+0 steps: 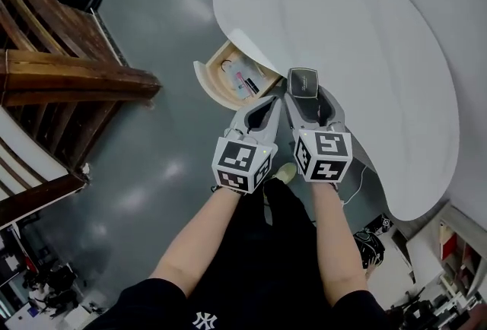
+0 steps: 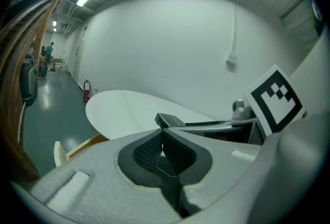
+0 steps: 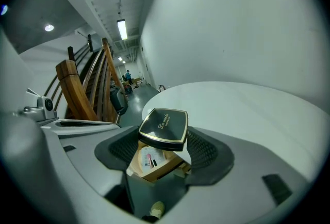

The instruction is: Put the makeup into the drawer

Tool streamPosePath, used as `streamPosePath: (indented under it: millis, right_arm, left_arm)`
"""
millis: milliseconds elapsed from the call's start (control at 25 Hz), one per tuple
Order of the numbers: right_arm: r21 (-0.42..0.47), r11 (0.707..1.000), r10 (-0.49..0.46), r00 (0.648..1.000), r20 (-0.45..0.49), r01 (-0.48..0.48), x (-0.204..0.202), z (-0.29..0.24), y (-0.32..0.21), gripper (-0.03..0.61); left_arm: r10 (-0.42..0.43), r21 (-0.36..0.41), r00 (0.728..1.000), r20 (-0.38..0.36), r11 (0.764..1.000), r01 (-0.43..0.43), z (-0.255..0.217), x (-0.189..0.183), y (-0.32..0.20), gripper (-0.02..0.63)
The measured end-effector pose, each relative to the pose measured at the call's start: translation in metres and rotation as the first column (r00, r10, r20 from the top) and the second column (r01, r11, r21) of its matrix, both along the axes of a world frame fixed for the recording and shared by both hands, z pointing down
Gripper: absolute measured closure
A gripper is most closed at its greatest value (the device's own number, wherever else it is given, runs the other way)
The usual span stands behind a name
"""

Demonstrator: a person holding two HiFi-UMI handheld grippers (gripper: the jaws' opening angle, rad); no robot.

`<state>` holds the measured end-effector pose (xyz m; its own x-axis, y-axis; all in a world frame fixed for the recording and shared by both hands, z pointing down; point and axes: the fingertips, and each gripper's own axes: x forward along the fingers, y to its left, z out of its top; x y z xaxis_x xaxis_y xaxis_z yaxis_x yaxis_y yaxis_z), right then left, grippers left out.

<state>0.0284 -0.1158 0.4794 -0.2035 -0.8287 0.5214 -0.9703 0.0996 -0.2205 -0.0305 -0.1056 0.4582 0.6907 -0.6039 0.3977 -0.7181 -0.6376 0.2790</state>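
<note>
Your right gripper [image 1: 304, 94] clamped the one black, gold-edged compact [image 1: 303, 80] flat by its sides just beside the single open drawer [image 1: 207, 76], probably so it could go in level. Your left gripper [image 1: 272, 101], the second of two, hung alongside, pinched closed on nothing, apparently spare. A few small cosmetics lay inside the drawer, too small to count.

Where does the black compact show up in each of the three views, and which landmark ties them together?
Head view: black compact at centre, just right of the open drawer.
Left gripper view: compact edge-on, centre, just above the closed jaws.
Right gripper view: compact at centre, clamped between the jaws.
Shared landmark: the white table.
</note>
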Motion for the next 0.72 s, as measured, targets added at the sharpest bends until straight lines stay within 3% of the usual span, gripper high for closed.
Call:
streamPosePath:
  millis: [440,720]
  right_arm:
    - [-0.024,0.991,-0.128,0.991,0.025,0.129,-0.1,0.05,-0.037,0.275]
    - [-0.1,0.976,-0.19,0.981,0.043,0.193,-0.139,0.083,-0.058,0.273]
  left_arm:
    - [-0.099,-0.037,0.995,0.024,0.994,0.1,0.045,-0.09,-0.045,0.603]
    - [-0.147,-0.061,0.989,0.029,0.987,0.149,0.059,-0.133,-0.077,0.603]
